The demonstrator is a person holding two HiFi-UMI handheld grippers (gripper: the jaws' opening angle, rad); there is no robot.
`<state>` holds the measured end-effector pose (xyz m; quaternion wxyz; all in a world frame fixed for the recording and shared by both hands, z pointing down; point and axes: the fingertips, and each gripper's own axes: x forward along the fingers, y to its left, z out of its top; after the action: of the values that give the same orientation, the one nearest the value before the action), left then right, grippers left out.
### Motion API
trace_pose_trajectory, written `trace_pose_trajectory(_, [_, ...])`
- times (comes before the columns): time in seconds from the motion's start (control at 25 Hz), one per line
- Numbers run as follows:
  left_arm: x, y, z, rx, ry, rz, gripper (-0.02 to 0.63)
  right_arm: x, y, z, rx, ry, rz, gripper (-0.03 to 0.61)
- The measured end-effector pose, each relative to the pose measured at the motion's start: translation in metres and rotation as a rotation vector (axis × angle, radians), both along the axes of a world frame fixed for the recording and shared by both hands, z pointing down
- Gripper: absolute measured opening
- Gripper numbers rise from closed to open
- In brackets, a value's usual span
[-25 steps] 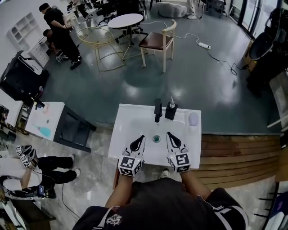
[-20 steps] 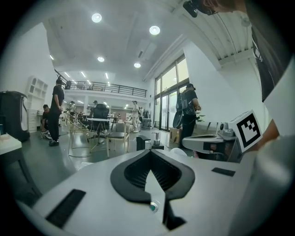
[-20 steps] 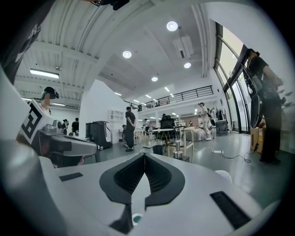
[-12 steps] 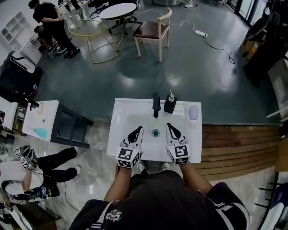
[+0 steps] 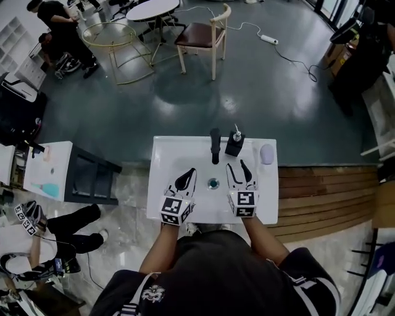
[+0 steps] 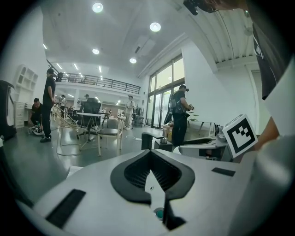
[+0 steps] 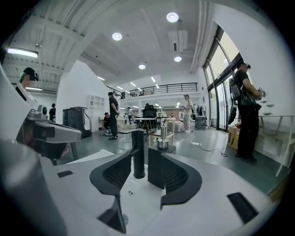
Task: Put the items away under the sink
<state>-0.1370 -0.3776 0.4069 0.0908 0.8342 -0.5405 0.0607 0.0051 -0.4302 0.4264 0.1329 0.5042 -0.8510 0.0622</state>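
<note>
A white sink (image 5: 166,203) stands right below me, with a black faucet (image 5: 215,145) at its back rim. Next to the faucet is a black soap dispenser (image 5: 234,145), and a pale oval item (image 5: 266,154) lies at the back right corner. My left gripper (image 5: 191,171) hovers over the basin left of the drain (image 5: 213,183), jaws shut and empty. My right gripper (image 5: 236,166) is right of the drain. Its jaws have just been opening and hold nothing. In the right gripper view the faucet (image 7: 137,152) and dispenser (image 7: 162,140) stand beyond the parted jaws.
A dark low cabinet (image 5: 89,176) stands left of the sink and wooden decking (image 5: 321,197) to its right. Further off are a chair (image 5: 200,37), a round table (image 5: 154,9), a wire table (image 5: 117,37) and a power strip (image 5: 266,40). People are at the far left.
Both grippers have moved forward over the basin towards the faucet. The right gripper's jaws, shut before, now stand apart. The left jaws stay shut.
</note>
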Motion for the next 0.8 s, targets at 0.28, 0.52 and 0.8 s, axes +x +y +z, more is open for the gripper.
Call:
trace_pose_trajectory(0.28, [-0.003,-0.01,0.019,-0.035,0.017,0.033,0.006,0.008,-0.028,0.019,-0.001,0.032,0.1,0.285])
trace_pose_trajectory(0.52, [-0.004,-0.014,0.024,-0.046,0.022,0.039,0.006,0.008,-0.045,0.043,-0.053,0.05,0.126,0.35])
trace_pose_trajectory(0.8, [-0.01,-0.017,0.039,-0.079,0.028,0.038,0.006,0.002,-0.067,0.055,-0.076,0.062,0.172,0.357])
